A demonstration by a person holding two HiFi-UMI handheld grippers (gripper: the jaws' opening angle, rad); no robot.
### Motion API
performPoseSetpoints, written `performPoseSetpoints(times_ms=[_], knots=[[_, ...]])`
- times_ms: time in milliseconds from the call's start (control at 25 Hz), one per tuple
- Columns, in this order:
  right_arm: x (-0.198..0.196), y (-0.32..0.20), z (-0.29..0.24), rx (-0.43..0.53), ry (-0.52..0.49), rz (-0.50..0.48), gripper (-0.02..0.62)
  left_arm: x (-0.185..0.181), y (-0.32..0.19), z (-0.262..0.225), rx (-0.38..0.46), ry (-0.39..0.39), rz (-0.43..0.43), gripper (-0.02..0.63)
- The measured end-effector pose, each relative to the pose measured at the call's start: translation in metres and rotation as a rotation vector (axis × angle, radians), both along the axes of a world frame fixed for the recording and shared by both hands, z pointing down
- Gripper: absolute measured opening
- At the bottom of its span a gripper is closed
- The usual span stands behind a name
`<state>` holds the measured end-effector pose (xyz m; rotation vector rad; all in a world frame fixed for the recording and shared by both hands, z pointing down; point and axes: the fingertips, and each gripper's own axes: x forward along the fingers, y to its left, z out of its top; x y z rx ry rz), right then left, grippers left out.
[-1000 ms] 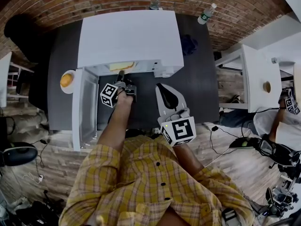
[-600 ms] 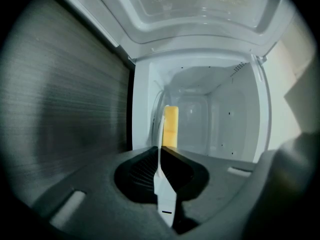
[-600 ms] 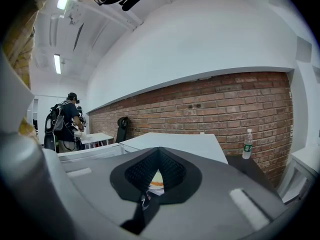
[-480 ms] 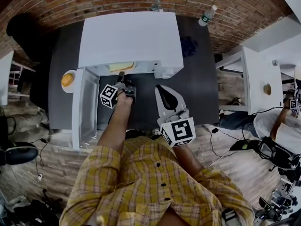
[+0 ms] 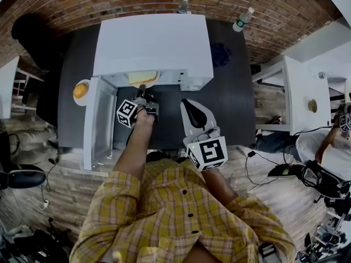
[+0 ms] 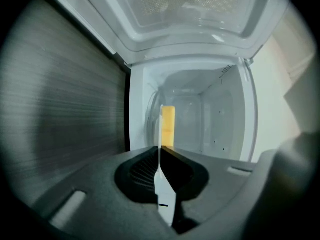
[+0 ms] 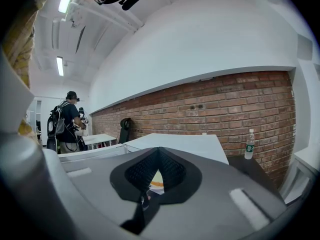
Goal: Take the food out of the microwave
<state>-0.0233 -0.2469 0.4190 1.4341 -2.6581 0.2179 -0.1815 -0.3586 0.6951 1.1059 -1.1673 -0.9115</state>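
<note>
The white microwave stands on a dark table with its door swung open to the left. A white plate with yellow food sits at the mouth of the cavity. My left gripper reaches into the opening and is shut on the plate's thin rim. In the left gripper view the rim runs edge-on between the closed jaws, with the yellow food beyond. My right gripper hovers in front of the microwave's right side, shut and empty.
A small plate with an orange item sits on the table left of the open door. Two water bottles stand at the back by the brick wall, and a dark cloth lies right of the microwave. A person stands far off.
The yellow food shows a little more at the microwave opening than a second ago. Both grippers have barely moved.
</note>
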Motion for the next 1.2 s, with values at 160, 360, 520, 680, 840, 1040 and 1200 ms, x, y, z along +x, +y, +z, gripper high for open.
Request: performPoseSetpoints(times_ms=[160,360,520,680,840,1040,1200], knots=[[0.001,0.004,-0.001,0.002,-0.001,-0.010,0.003,0.000,0.007,-0.005,0.014,0.000,-0.002,0.011],[0.001,0.012,-0.005,0.010,-0.008,-0.026,0.003,0.003,0.021,-0.014,0.020,-0.015,-0.001,0.009],[-0.001,0.018,-0.008,0.016,-0.016,-0.043,0.003,0.003,0.034,-0.022,0.034,-0.019,0.004,0.009],[-0.002,0.026,-0.009,0.019,-0.023,-0.056,0.003,0.000,0.049,-0.037,0.057,-0.015,-0.004,0.009],[-0.002,0.033,-0.012,0.024,-0.032,-0.066,0.003,-0.001,0.065,-0.050,0.062,-0.012,-0.015,0.009],[-0.001,0.040,-0.013,0.026,-0.039,-0.070,0.003,0.003,0.082,-0.068,0.081,-0.005,-0.026,0.008],[-0.002,0.045,-0.017,0.031,-0.046,-0.072,0.003,0.006,0.094,-0.081,0.079,0.006,-0.028,0.008]])
